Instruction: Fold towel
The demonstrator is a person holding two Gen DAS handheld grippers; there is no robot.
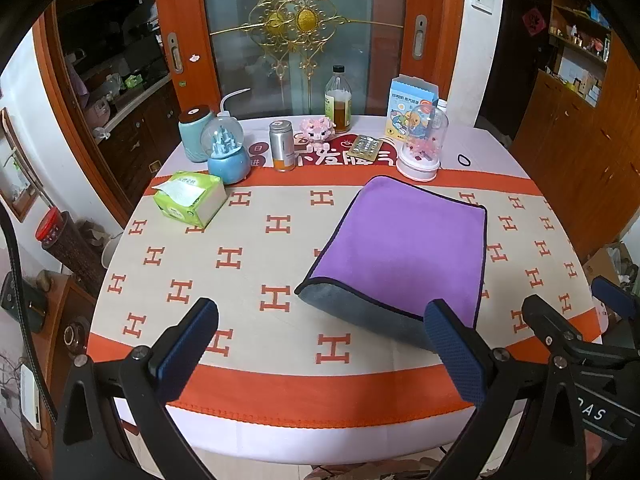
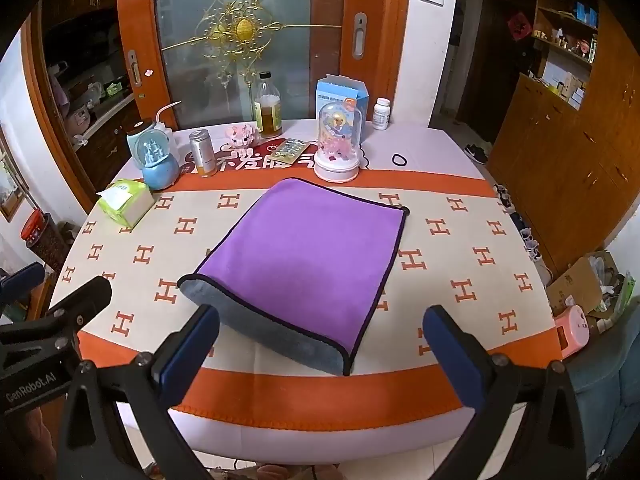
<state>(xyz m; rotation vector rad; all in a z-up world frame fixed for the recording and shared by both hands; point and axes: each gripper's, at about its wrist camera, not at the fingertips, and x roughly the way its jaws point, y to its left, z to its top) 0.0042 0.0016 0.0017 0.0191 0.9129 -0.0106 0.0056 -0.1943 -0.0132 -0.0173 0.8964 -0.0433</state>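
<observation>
while both grippers hang over the near edge of the table, the folded purple microfibre towel with a grey underside and dark piping [image 2: 304, 256] lies flat on the cream tablecloth with orange h marks and orange bands [image 2: 460, 248], its rolled grey fold turned toward the cameras. the left gripper [image 1: 320, 352] has its blue-padded jaws spread wide and holds nothing; the towel's near left corner sits beyond and between those jaws, closer to the right-hand pad, not touching either. the right gripper [image 2: 320, 344] is likewise spread wide and empty, and the towel's near edge lies just beyond the gap between its jaws, apart from both pads.

taking the towel as the landmark: behind its far edge stands a clear dome on a white and pink base with pink figures inside [image 2: 338, 148]. far left of the towel sits a green tissue pack [image 2: 126, 202], and behind that a blue snow globe with a castle [image 2: 158, 160]. behind the towel's far left corner stands a silver can with an orange base [image 2: 202, 152], then a pink block pig [image 2: 242, 136], a glass bottle of amber liquid with a black cap [image 2: 267, 106], a foil blister sheet [image 2: 289, 150] and a blue carton [image 2: 340, 92]. to the far right of the towel a black hair tie [image 2: 399, 160] lies on the cloth, with a white pill bottle [image 2: 381, 113] behind it. beyond the table rises an orange-framed glass door with gold scrollwork [image 2: 236, 32]; wooden cabinets [image 2: 568, 152] stand right of the towel.
</observation>
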